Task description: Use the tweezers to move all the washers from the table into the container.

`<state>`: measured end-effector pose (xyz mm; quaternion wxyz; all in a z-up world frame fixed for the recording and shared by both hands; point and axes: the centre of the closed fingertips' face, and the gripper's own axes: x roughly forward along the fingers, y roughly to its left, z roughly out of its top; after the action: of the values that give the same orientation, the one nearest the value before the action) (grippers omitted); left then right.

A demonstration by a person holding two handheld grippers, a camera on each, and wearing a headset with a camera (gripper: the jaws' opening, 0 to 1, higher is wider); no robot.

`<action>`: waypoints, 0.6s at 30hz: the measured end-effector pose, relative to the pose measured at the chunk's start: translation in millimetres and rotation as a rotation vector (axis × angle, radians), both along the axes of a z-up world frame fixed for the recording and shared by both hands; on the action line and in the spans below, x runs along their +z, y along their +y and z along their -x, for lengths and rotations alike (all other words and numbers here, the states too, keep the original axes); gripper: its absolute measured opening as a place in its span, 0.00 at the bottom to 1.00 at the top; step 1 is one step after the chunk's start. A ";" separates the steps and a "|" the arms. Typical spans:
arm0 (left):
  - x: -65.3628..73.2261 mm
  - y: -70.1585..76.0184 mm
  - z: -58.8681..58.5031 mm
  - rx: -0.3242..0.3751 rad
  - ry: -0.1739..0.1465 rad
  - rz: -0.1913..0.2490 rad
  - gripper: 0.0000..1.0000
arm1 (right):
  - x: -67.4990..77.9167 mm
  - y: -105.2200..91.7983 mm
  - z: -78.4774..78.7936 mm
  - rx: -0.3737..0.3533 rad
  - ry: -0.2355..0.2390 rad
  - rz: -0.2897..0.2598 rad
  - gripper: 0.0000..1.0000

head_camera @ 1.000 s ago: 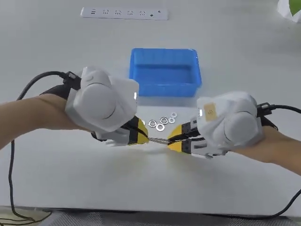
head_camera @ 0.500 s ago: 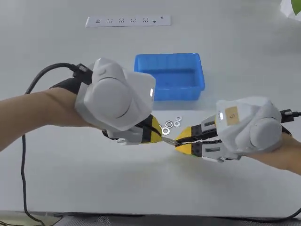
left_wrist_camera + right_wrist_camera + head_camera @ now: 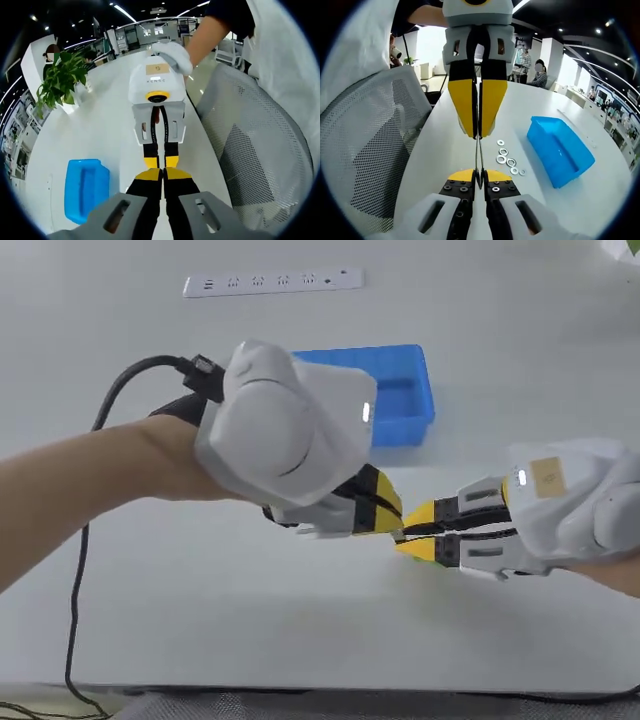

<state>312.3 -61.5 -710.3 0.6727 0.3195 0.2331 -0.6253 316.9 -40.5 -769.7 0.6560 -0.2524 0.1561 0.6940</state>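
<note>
Thin metal tweezers (image 3: 479, 150) run straight between my two grippers, which face each other tip to tip. My left gripper (image 3: 392, 523) is shut on one end and my right gripper (image 3: 410, 537) is shut on the other. In the right gripper view, the left gripper (image 3: 476, 134) comes down from the top and meets my right gripper (image 3: 480, 181). Several silver washers (image 3: 507, 158) lie on the white table just right of the tweezers. Beyond them sits the blue container (image 3: 560, 147), which looks empty. In the head view the left gripper's white body covers the washers and part of the container (image 3: 405, 395).
A white power strip (image 3: 272, 281) lies at the back of the table. A black cable (image 3: 115, 400) trails from the left gripper. The table's front edge (image 3: 320, 688) is close. A mesh chair (image 3: 375, 135) and a potted plant (image 3: 57, 82) stand beside the table.
Both grippers have shifted right together with the tweezers. The left gripper has come nearer the head camera and now hides the washers there.
</note>
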 end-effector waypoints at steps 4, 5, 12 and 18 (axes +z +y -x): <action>2.1 -9.7 -1.0 0.016 0.001 0.059 0.04 | 0.5 -2.9 0.2 0.005 0.000 0.002 0.08; 2.2 -11.2 -0.7 0.017 0.005 0.067 0.04 | 0.5 -3.3 0.4 0.005 0.002 0.004 0.08; 2.7 -17.2 -3.7 0.035 0.012 0.115 0.04 | -0.4 -3.8 0.3 0.007 0.000 0.015 0.08; 1.7 -20.8 1.6 0.010 0.034 0.142 0.05 | -2.6 -4.3 0.5 0.014 0.002 0.028 0.07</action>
<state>310.7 -82.3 -708.6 0.6930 0.2591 0.2010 -0.6420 316.4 -44.8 -772.3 0.6474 -0.2619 0.1646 0.6966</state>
